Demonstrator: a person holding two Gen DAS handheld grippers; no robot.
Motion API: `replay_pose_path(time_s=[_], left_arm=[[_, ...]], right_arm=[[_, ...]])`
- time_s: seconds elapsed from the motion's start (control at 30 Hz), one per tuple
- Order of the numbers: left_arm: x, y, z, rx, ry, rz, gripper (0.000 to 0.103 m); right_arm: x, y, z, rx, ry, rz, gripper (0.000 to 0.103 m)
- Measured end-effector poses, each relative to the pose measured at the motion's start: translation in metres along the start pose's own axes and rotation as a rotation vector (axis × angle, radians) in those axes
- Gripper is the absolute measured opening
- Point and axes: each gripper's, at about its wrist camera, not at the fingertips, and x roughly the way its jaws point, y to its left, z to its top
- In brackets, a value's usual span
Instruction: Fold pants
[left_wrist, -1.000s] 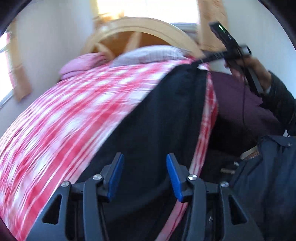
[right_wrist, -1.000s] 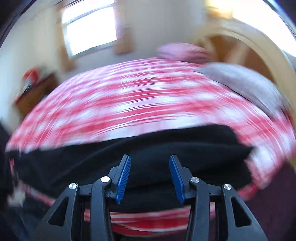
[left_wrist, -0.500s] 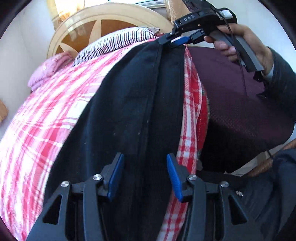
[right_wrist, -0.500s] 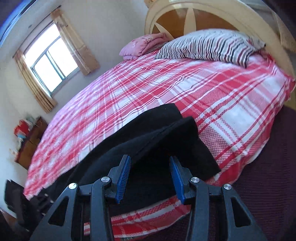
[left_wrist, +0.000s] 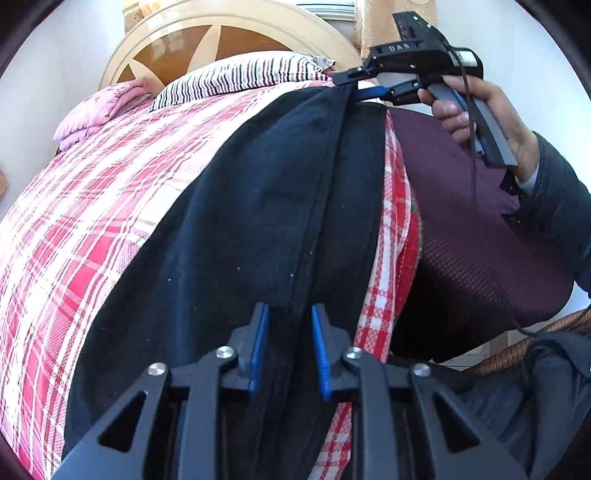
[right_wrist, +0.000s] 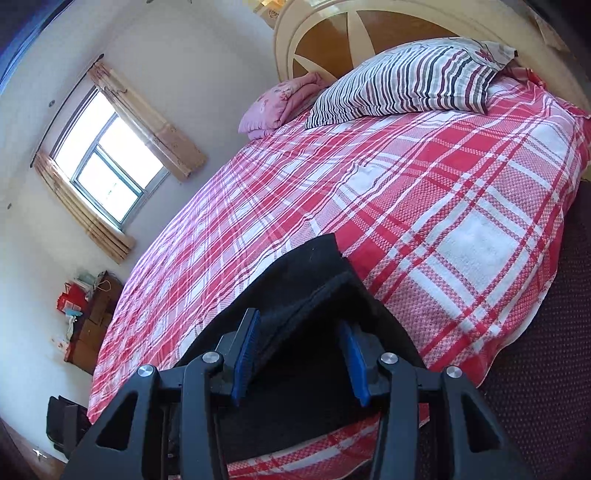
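Dark navy pants (left_wrist: 266, 206) lie lengthwise along the near edge of a bed with a red and white plaid cover (left_wrist: 92, 229). My left gripper (left_wrist: 289, 347) sits low over one end of them, its blue pads half closed around the cloth, gap narrow. My right gripper (right_wrist: 300, 360) is open around the leg ends (right_wrist: 314, 280) at the other end of the pants. The right gripper also shows in the left wrist view (left_wrist: 364, 86), held in a hand at the pants' far end.
A striped pillow (right_wrist: 406, 77) and a pink folded blanket (right_wrist: 280, 103) lie by the wooden headboard (right_wrist: 369, 33). A dark maroon rug (left_wrist: 480, 229) lies beside the bed. A window (right_wrist: 107, 173) and cluttered boxes (right_wrist: 88, 317) stand at the far side.
My left gripper's jaws have narrowed around the pants' near end. My right gripper has moved forward onto the leg ends, staying open.
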Motion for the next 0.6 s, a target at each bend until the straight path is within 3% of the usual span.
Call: replay_pose_path(time_s=[0.07,0.17,0.23,0.43,0.6], left_arm=[[0.006,0.001,0.003,-0.011,0.010,0.003,0.025],[0.007,0.000,0.007,-0.013,0.014,0.003,0.014],[0.004,-0.003,0.008,-0.006,0.014,0.010,0.007],[-0.025,0.000,0.012,-0.018,-0.049,0.017,0.005],[-0.026,0.002,0.004,-0.045,-0.040,-0.008,0.005]], right_arm=[[0.002,0.002,0.000,-0.024,0.006,-0.011,0.015],[0.005,0.002,-0.002,-0.044,0.001,-0.013,0.004],[0.002,0.006,-0.002,-0.067,-0.013,-0.001,0.004],[-0.023,0.024,0.004,-0.137,-0.097,0.086,0.003],[-0.030,0.022,-0.002,-0.147,-0.096,0.075,0.003]])
